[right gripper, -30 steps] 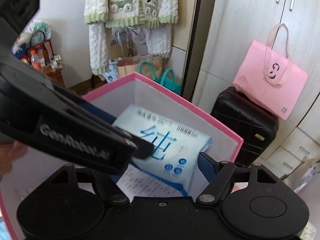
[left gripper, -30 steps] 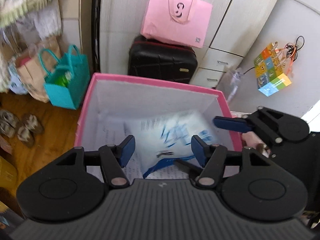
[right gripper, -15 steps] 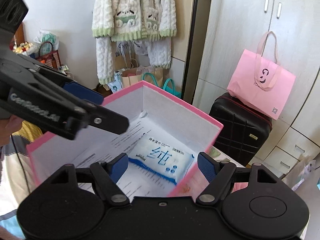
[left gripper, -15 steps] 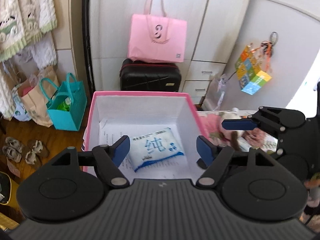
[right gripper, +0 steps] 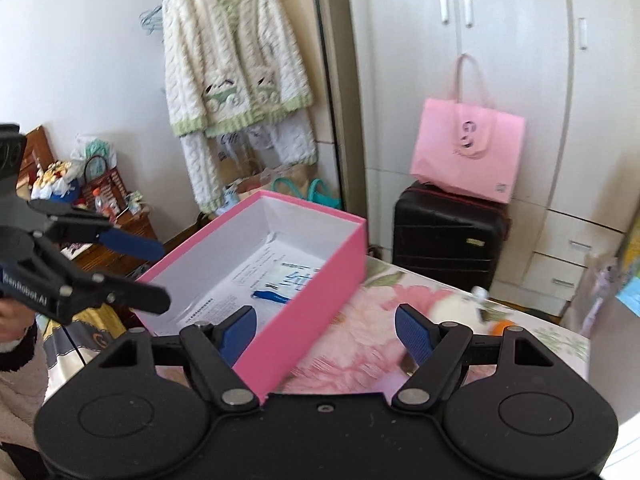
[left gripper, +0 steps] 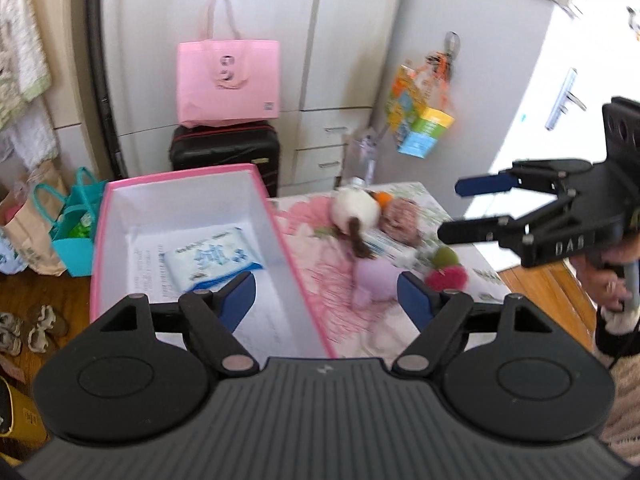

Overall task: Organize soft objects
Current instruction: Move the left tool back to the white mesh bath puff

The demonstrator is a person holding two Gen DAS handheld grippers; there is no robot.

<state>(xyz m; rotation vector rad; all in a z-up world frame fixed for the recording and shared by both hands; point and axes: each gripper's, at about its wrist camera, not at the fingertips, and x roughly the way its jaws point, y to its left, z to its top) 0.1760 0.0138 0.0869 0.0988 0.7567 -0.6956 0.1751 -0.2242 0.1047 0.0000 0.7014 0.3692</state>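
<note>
Both sets of jaws are spread and hold nothing: left gripper above the pink box's right wall, right gripper nearby. One tissue pack lies inside the box. Next, I judge, comes a plush toy from the pile on the floral cloth, ahead and right of the jaws.

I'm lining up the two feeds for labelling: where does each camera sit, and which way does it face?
Left wrist: sits on the left claw, looking down at the pink box and the soft toys on the table; the right claw and its hand show at right.
Right wrist: sits on the right claw, facing the box and the hanging sweater; the left claw shows at left.
Shared: the box, the tissue pack, the pink bag, the black suitcase.
</note>
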